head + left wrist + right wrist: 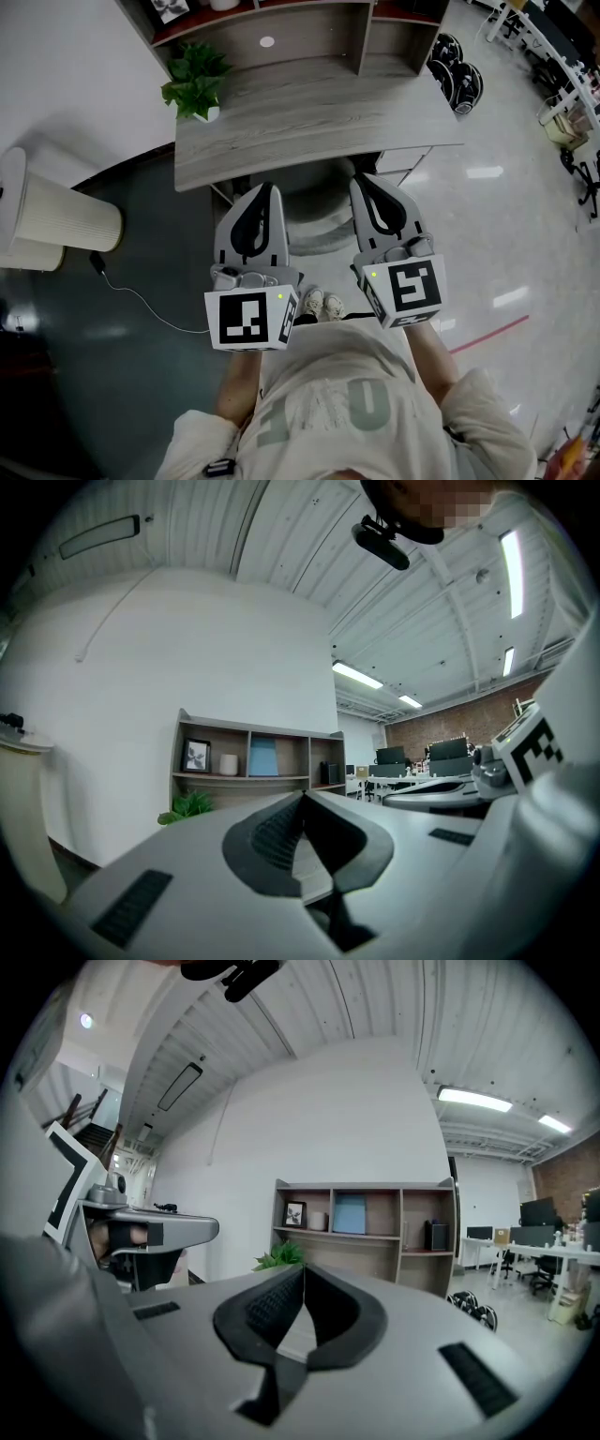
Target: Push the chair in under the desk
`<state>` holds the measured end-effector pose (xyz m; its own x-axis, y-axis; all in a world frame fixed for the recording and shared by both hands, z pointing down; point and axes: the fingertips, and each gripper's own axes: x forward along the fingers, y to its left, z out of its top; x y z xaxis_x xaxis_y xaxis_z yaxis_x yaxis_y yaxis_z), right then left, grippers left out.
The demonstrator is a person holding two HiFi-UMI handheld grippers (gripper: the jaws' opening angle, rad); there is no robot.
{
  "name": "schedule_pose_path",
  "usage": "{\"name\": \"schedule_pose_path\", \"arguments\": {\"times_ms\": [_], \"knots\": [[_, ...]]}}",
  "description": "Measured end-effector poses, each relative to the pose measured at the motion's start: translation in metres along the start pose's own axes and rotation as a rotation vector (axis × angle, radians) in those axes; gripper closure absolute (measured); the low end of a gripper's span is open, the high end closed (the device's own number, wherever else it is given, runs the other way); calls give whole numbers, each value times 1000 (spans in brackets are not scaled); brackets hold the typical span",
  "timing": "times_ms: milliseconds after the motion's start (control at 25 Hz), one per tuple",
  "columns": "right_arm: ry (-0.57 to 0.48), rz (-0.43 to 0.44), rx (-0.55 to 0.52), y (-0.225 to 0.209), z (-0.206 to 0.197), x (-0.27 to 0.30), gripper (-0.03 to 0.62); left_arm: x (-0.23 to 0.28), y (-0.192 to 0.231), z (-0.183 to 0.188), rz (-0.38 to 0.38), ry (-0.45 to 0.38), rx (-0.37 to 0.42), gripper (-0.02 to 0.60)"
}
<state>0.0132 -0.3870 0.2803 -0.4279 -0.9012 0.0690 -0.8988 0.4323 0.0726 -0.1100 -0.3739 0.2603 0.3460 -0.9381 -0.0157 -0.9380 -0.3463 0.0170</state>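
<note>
Grey wood-grain laminate is seen on the counter (309, 131), which lies at 12 o'clock from the person. The chair (317, 232) is found just at its near edge. Its pale grey seat and back show between the two grippers, and its far part is already shadowed beneath the counter top.

The left gripper (268, 188) and the right gripper (360, 178) are held side by side over the chair, at 11 and 1 o'clock. On each, the jaws are pressed together at the tips, with nothing caught between them. Whether either one touches the chair cannot be told.

The push is judged to be mostly done, with only a short way left. Several faults could be expected from here:
- With the jaws closed, only narrow rounded tips would be set against a curved back, so they could slide off over its top or to one side.
- If one side were pushed harder than the other, the chair could be turned and driven against the counter's supports; its base is hidden, so the clearance cannot be judged.
- A hard knock could be passed into the counter, and the potted plant (195, 82) near its 10 o'clock corner could be shaken.
- The shoes (322, 303) are placed just beside the chair, so its base could be caught on them.
</note>
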Motion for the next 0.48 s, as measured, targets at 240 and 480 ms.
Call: {"name": "schedule_pose_path", "arguments": {"times_ms": [240, 480], "knots": [[2, 4, -9, 1, 4, 0, 574, -1, 1, 2, -2, 0, 3, 568], [12, 6, -12, 3, 1, 6, 574, 2, 5, -1, -4, 5, 6, 566]]}}
